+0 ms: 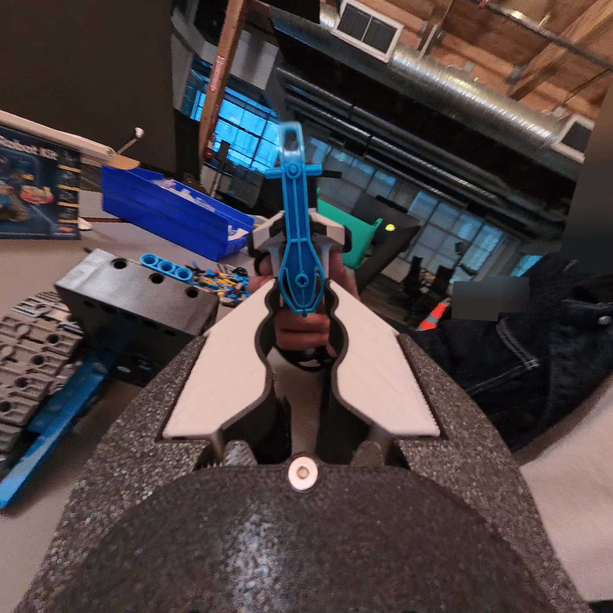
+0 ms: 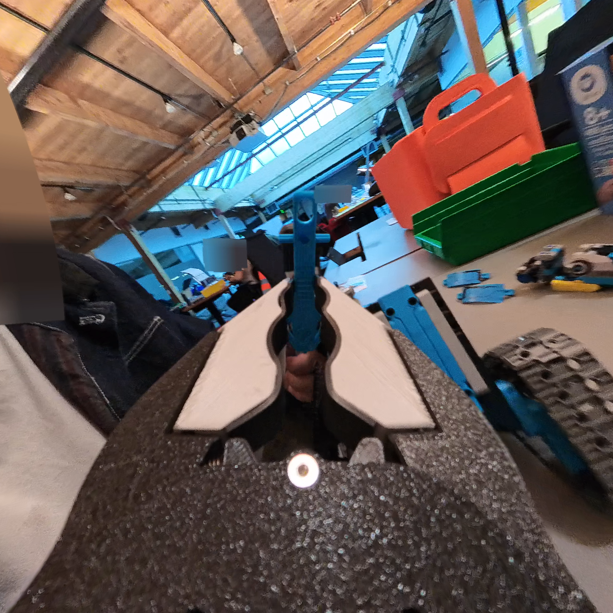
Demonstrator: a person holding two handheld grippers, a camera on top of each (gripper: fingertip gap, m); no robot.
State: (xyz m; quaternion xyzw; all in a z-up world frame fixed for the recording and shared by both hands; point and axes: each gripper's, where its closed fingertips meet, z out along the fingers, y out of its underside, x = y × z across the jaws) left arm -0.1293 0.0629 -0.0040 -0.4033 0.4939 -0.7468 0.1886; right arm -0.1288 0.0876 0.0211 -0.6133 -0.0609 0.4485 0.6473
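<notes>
Both tools are raised off the table and meeting over one thing: a slim blue plastic brick-separator lever (image 1: 296, 229) with a short crossbar near its upper end and a paler, looped tip.

In the left wrist view the left tool (image 1: 300, 292) is closing its two white fingers (image 1: 232, 358) on the wide, openwork lower end of the lever, which is standing upright between the tips and reaching well above them. Just behind it the right tool (image 1: 298, 237) is facing back, with a person's hand (image 1: 300, 326) wrapped around its grip.

In the right wrist view the right tool (image 2: 303, 300) is pinching the ribbed shaft of the same lever (image 2: 303, 265) between its white fingers (image 2: 368, 361), the crossbar sitting clear above the tips and the butt end hanging down into the gap, just above a hand (image 2: 300, 374).

A grey table (image 1: 30, 262) is lying below. To the left tool's side a black block with round holes (image 1: 139, 295) is resting beside a grey tank tread (image 1: 26, 361), with a blue bin (image 1: 172, 205) and a heap of small coloured parts (image 1: 222, 280) farther back. On the right tool's side, a tracked blue-framed vehicle (image 2: 544, 381) is standing near, and a green tray (image 2: 507, 212) holding an orange carrier (image 2: 464, 142) well beyond. A dark denim sleeve (image 2: 109, 331) is showing at the edge.
</notes>
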